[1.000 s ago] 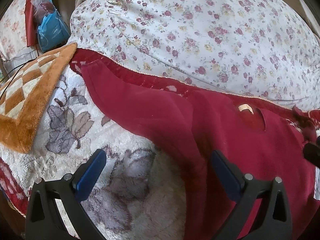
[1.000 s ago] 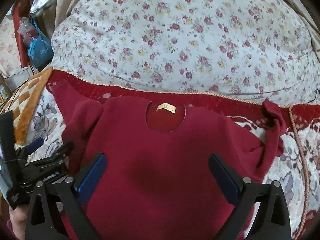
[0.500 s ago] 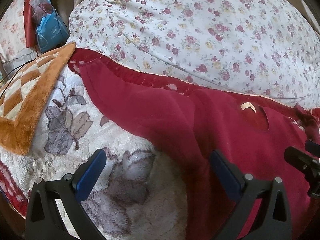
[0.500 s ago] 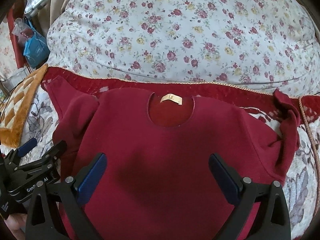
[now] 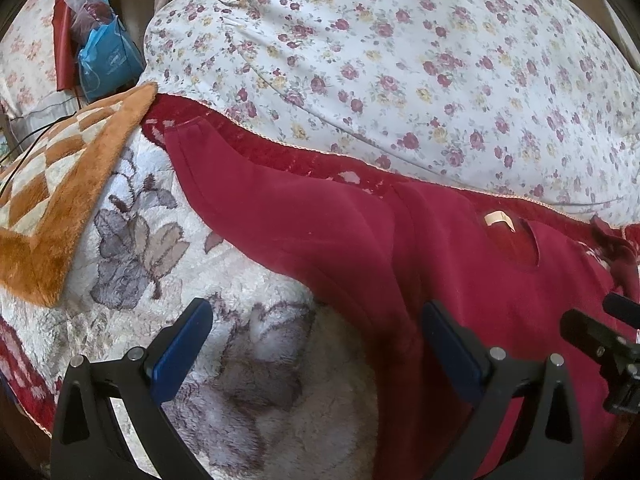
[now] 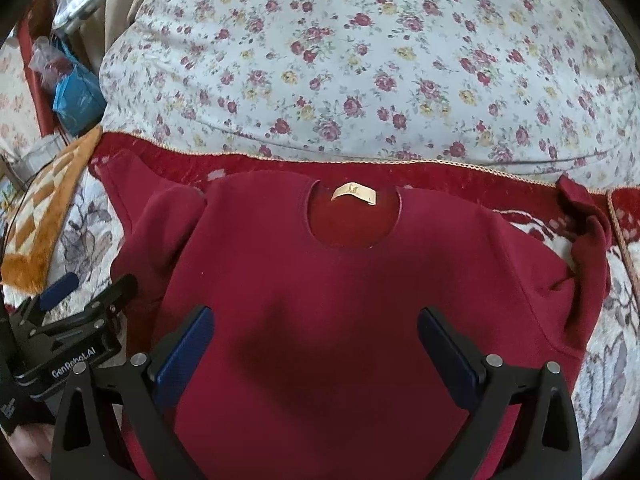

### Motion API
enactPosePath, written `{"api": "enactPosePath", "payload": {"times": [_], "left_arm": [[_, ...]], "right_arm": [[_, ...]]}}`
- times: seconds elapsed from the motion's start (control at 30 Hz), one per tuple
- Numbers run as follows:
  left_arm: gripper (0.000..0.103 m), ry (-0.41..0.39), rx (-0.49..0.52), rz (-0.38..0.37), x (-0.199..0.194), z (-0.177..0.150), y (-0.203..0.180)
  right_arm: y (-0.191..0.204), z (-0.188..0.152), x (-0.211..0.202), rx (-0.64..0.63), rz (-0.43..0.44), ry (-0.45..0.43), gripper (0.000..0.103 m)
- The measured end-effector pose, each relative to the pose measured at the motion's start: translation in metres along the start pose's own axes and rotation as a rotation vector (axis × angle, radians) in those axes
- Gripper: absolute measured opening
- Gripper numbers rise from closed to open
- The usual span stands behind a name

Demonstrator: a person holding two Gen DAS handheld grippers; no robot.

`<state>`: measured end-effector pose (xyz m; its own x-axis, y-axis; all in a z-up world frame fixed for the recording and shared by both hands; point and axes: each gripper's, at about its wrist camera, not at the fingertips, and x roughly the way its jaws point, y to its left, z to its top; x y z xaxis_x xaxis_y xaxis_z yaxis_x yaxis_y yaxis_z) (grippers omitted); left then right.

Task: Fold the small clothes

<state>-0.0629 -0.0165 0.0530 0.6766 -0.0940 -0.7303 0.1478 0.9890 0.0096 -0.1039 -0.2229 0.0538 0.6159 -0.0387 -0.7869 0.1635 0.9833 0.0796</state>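
A dark red sweater [image 6: 332,280] lies flat, front up, on a plush floral blanket [image 5: 132,240], neck hole and tan label [image 6: 354,192] toward the far side. Its left sleeve [image 5: 280,208] stretches out to the far left; its right sleeve [image 6: 588,232] is bunched at the right. My right gripper [image 6: 316,348] is open and empty, hovering over the sweater's chest. My left gripper [image 5: 316,344] is open and empty, over the blanket and the sweater's left side edge. The left gripper also shows in the right wrist view [image 6: 88,292]; the right gripper's tips show in the left wrist view [image 5: 600,332].
A large floral quilt [image 6: 360,60] is heaped behind the sweater. An orange checked plush mat [image 5: 60,184] lies at the far left. A blue bag [image 5: 108,60] and plastic bags stand at the back left. The blanket's red border [image 6: 624,208] runs along the right.
My right gripper has moved forward and lower over the sweater, and its tips have entered the left wrist view. My left gripper has barely moved. Both stay open.
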Motion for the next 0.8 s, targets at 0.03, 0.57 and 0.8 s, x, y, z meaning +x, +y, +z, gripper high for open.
{"api": "enactPosePath", "payload": {"times": [0.03,0.57,0.8], "left_arm": [[0.103,0.001,-0.002,0.0,0.0001,0.0001,0.0003],[0.103,-0.003,0.0,-0.002,0.0,0.0008,-0.0005],[0.103,-0.007,0.005,-0.004,-0.001,0.0006,-0.0029]], "right_arm": [[0.0013,0.0005,-0.0001,-0.01,-0.005,0.003,0.103],[-0.0023,0.0013,0.0022,0.009,-0.058,0.001,0.103],[-0.0048,-0.0005,0.0048,0.021,-0.07,0.016,0.103]]}}
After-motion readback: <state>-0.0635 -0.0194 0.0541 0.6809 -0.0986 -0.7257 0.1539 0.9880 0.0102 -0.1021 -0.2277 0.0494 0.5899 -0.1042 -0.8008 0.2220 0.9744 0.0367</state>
